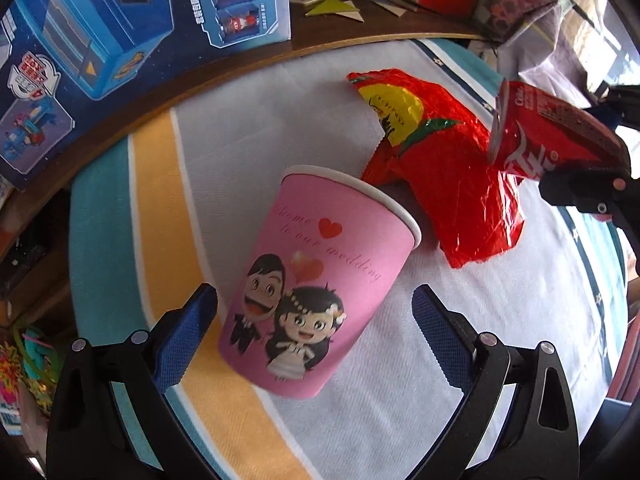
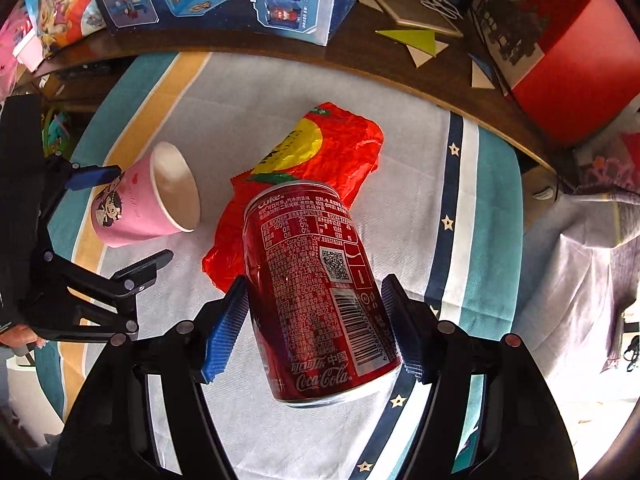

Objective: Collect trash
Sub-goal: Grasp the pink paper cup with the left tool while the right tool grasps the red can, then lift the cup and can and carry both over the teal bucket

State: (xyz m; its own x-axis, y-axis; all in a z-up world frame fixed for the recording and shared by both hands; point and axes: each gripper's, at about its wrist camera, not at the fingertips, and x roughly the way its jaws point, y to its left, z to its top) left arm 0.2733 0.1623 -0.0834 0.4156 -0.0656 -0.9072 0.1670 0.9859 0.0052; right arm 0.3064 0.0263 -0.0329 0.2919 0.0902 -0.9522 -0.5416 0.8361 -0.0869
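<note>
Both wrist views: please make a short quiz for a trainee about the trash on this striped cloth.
1. True or false: the right claw is shut on the red metal drink can.
2. The pink paper cup inside the open left claw: A) lies on its side B) stands upright C) is crushed flat.
3. Which trash piece lies with no claw around it?
Key: 1 true; 2 A; 3 the red crinkled foil wrapper.

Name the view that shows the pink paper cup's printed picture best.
Left wrist: the pink paper cup lies front and centre, its cartoon couple facing the lens. The right wrist view shows it small, mouth towards the camera, its print mostly turned away.
</note>
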